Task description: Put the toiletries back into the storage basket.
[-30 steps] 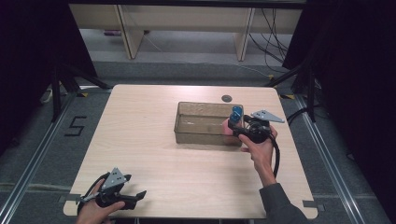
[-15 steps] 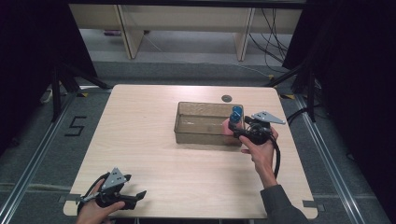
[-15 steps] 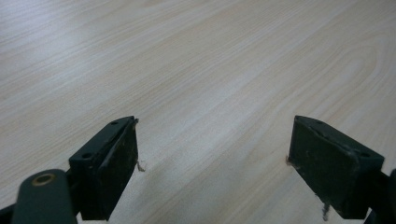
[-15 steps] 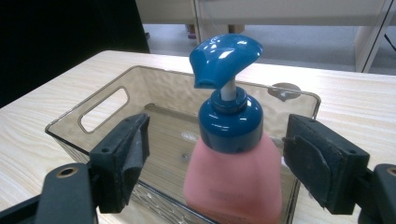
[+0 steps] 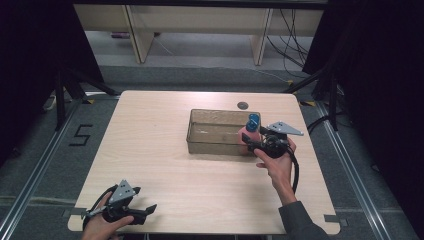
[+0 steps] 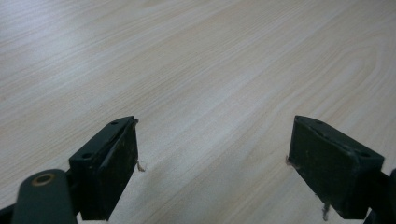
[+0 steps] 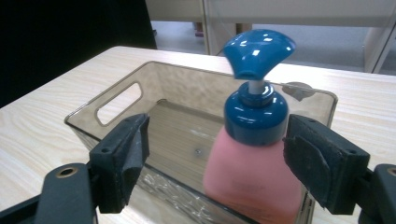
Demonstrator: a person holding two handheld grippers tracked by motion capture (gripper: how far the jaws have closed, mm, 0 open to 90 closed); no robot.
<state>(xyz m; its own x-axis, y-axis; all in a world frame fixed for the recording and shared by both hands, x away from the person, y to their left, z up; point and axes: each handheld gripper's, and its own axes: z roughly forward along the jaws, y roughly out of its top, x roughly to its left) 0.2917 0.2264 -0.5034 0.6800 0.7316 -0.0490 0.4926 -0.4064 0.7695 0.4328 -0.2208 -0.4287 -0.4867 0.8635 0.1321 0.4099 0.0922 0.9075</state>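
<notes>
a: where is the pink bottle [image 7: 254,179] relative to the right tongs [image 7: 217,154]?

b: it stands between their wide jaws, close to the right pad, inside the near corner of the clear smoky plastic box [image 7: 116,100] on the desk [image 5: 150,150].

a: and its look?

b: soft rounded body, glossy blue pump cap. the left tongs [image 6: 215,163] are wide open above bare wood grain (pale, smooth).
</notes>
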